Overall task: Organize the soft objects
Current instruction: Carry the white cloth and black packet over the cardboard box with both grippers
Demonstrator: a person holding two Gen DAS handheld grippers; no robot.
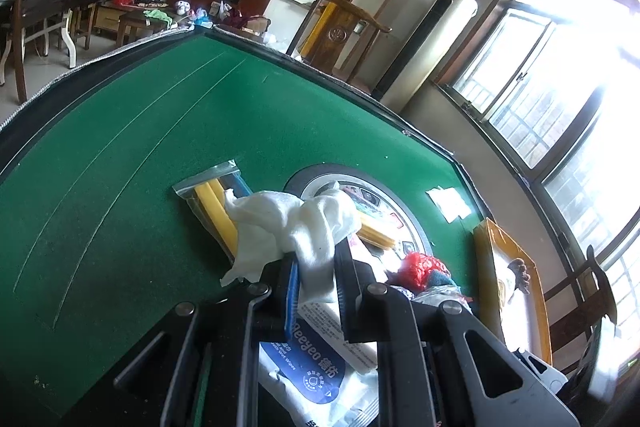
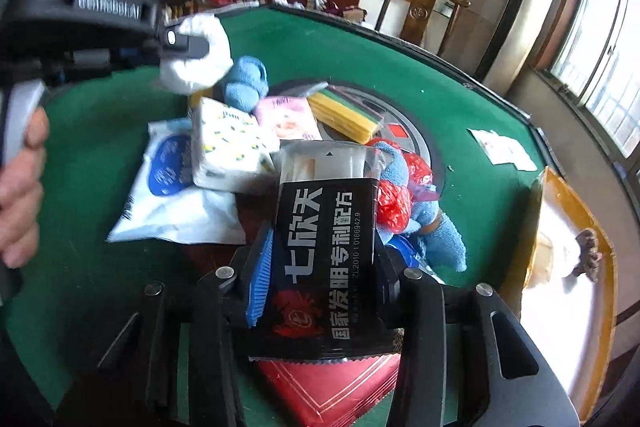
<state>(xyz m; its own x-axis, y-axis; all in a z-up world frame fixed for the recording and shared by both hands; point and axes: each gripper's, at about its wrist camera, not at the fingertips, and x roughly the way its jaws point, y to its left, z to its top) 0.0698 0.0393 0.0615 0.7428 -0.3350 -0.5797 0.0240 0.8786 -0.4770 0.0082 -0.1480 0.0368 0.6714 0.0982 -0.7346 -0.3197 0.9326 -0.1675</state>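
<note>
Left gripper [image 1: 316, 267] pinches one white cloth [image 1: 288, 223] — right gripper [image 2: 320, 267] one black packet [image 2: 326, 231].

The left gripper [image 1: 316, 279] pinches a white cloth [image 1: 288, 227] tight above the green desk [image 1: 120, 147]. Behind the cloth lies a clear bag of yellow sponges [image 1: 212, 203]. A pack of wet wipes [image 1: 320, 367] lies under the gripper.
</note>
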